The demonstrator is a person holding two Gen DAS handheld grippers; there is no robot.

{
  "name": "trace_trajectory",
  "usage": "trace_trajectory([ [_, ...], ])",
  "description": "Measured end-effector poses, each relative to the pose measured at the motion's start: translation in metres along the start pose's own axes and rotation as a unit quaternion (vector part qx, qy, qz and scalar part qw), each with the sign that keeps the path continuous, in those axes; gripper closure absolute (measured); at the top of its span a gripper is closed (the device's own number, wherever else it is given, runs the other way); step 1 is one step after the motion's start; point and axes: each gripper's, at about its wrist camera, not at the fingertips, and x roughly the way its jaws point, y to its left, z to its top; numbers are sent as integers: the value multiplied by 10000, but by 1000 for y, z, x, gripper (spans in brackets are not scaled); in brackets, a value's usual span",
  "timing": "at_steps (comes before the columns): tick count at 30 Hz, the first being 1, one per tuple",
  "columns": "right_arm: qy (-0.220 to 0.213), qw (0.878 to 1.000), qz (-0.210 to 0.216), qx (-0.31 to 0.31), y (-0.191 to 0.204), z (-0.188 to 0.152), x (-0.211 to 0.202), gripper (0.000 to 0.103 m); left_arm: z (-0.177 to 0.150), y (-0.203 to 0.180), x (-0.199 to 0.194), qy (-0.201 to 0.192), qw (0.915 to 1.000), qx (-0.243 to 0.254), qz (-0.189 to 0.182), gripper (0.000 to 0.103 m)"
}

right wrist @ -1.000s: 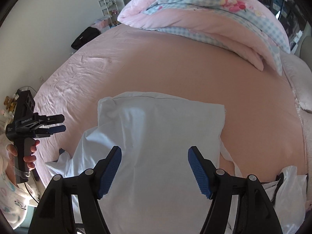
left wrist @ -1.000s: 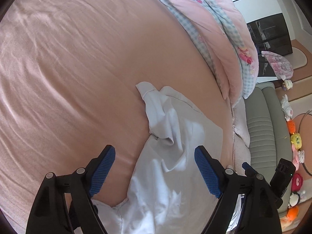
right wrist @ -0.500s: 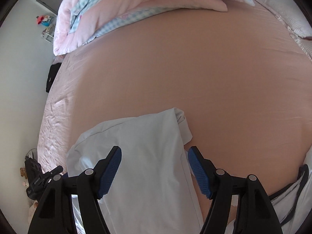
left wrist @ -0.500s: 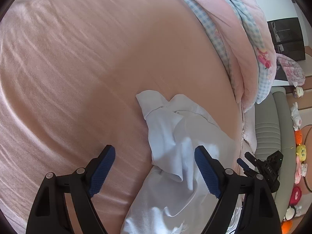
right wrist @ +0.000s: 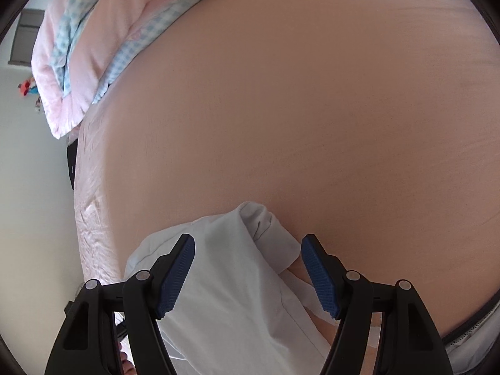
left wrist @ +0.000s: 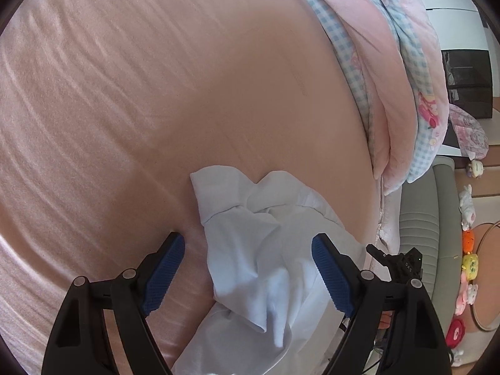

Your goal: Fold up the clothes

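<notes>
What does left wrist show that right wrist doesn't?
Left wrist only: the white garment's rumpled sleeve side, the right gripper seen from outside at the bed edge, a grey sofa, and plush toys on the floor.

Right wrist only: the garment's smoother folded panel, a white wall, and a dark item at the bed's far edge.

Both: the pink bedsheet, the pink and blue-check duvet, and open jaws with nothing gripped; left gripper.

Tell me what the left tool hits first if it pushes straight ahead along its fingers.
The left tool is open, and the crumpled white garment lies right between and ahead of its fingers, so it would probably meet that first. Beyond it is the pink bedsheet. Depth is unclear.
</notes>
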Motion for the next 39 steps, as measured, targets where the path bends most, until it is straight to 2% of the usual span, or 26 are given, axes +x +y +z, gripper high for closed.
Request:
trace_trajectory([
  [6, 180, 9981, 446, 390, -9, 5, 12, 33, 19, -5, 12, 328, 9990, -159, -240, 20],
  [11, 331, 9941, 822, 622, -13, 8, 19, 29, 25, -4, 16, 480, 9974, -491, -217, 20],
  [14, 507, 9900, 1051, 794, -13, 8, 27, 29, 25, -3, 15, 770, 9941, -760, -46, 20],
  [17, 651, 9862, 1191, 948, -12, 8, 36, 29, 24, -10, 16, 793, 9947, -562, 328, 20],
  [20, 659, 9861, 1093, 1062, -10, 10, 39, 29, 24, -16, 22, 745, 9947, -500, 495, 18],
  [23, 592, 9794, 1207, 1509, -16, 9, 38, 30, 24, -15, 22, 507, 9951, -777, 329, 16],
  [25, 527, 9728, 1448, 1732, -21, 7, 39, 31, 22, -11, 20, 314, 9941, -1037, 109, 16],
  [27, 524, 9634, 1784, 1930, -24, 6, 44, 39, 18, -2, 19, 153, 9894, -1406, -325, 16],
  [29, 576, 9558, 1963, 2110, -26, 3, 53, 43, 13, 7, 26, 236, 9792, -1764, -969, 16],
  [30, 561, 9541, 2002, 2156, -26, 3, 56, 45, 11, 9, 31, 279, 9770, -1831, -1061, 16],
  [31, 546, 9523, 2042, 2202, -27, 2, 59, 45, 8, 11, 35, 320, 9747, -1893, -1143, 20],
  [34, 541, 9542, 1976, 2182, -28, 0, 61, 45, 9, 6, 34, 243, 9808, -1660, -995, 23],
  [36, 543, 9565, 1904, 2143, -29, 0, 60, 55, 11, 4, 32, 239, 9851, -1509, -792, 34],
  [37, 545, 9576, 1867, 2124, -29, -1, 60, 58, 13, 2, 30, 243, 9873, -1438, -624, 51],
  [38, 546, 9588, 1831, 2104, -29, -1, 60, 67, 11, 2, 30, 232, 9894, -1379, -400, 71],
  [39, 547, 9599, 1794, 2085, -30, -1, 60, 76, 10, 1, 29, 220, 9909, -1319, -175, 79],
])
